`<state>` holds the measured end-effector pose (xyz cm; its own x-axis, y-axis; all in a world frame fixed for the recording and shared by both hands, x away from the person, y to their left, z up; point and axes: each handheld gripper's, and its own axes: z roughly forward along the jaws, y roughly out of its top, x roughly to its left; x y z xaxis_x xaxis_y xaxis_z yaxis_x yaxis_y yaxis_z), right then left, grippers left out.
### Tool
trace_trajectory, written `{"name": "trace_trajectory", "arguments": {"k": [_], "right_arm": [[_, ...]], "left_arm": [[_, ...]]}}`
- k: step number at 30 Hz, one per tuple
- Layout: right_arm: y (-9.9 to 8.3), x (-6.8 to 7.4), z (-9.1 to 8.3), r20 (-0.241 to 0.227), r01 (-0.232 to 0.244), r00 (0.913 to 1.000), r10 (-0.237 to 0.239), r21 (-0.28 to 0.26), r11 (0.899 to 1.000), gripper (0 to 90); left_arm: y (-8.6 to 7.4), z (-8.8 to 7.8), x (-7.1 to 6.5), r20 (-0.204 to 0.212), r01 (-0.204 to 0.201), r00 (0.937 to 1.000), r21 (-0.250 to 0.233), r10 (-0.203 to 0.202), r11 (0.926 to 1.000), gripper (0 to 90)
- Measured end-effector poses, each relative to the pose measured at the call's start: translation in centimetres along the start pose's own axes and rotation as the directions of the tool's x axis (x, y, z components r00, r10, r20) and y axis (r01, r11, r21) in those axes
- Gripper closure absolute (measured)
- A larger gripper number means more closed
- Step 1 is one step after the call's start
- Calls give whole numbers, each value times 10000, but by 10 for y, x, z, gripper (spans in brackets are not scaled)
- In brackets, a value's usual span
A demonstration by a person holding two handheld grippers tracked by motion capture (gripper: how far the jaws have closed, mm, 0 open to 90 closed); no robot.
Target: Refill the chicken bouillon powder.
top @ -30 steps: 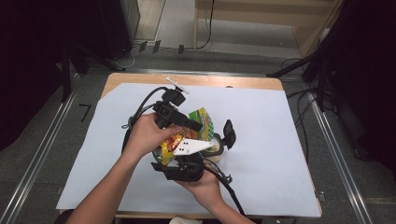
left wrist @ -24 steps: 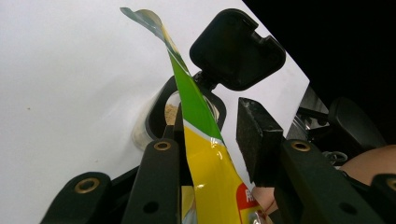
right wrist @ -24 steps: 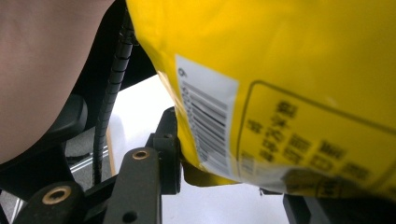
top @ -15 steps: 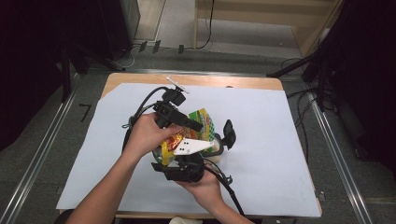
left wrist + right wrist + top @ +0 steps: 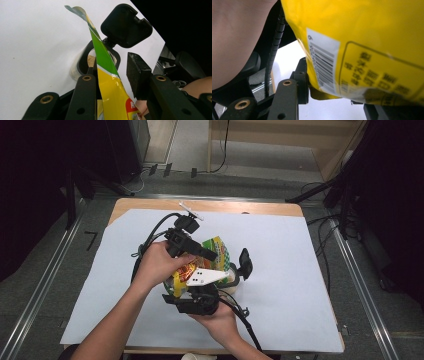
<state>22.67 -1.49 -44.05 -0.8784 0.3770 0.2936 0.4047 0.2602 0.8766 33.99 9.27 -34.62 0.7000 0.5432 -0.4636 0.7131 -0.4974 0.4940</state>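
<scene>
Pouch point(image 5: 216, 251) tipped over open jar point(image 5: 85, 62) mid-worktop point(image 5: 300, 270), base clamped in right hand-held gripper point(image 5: 334, 97), top between left hand-held gripper point(image 5: 113, 75) jaws, touching one pad, clear of the other: grip uncertain. Could swing off the mouth and scatter powder if that loose side gives. Barcode on yellow back; boxed characters beside it, too blurred to read.

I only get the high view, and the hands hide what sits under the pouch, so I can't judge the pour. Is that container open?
Observer: Yes. In the left gripper view the container has its black lid flipped back.
Operator: Anything inside?
Observer: Tan, grainy contents show at the mouth, just behind the pouch.
Operator: And the right gripper?
Observer: In the right gripper view, the pouch's barcode side lies between the right gripper jaws, against one pad.
</scene>
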Motion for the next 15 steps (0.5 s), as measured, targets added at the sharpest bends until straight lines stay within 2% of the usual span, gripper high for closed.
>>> {"name": "trace_trajectory", "arguments": {"k": [15], "right_arm": [[0, -1, -2, -73, -163, 9998, 164, 10, 9999, 615]], "left_arm": [[1, 2, 2, 47, -20, 10000, 48, 19, 10000, 697]]}}
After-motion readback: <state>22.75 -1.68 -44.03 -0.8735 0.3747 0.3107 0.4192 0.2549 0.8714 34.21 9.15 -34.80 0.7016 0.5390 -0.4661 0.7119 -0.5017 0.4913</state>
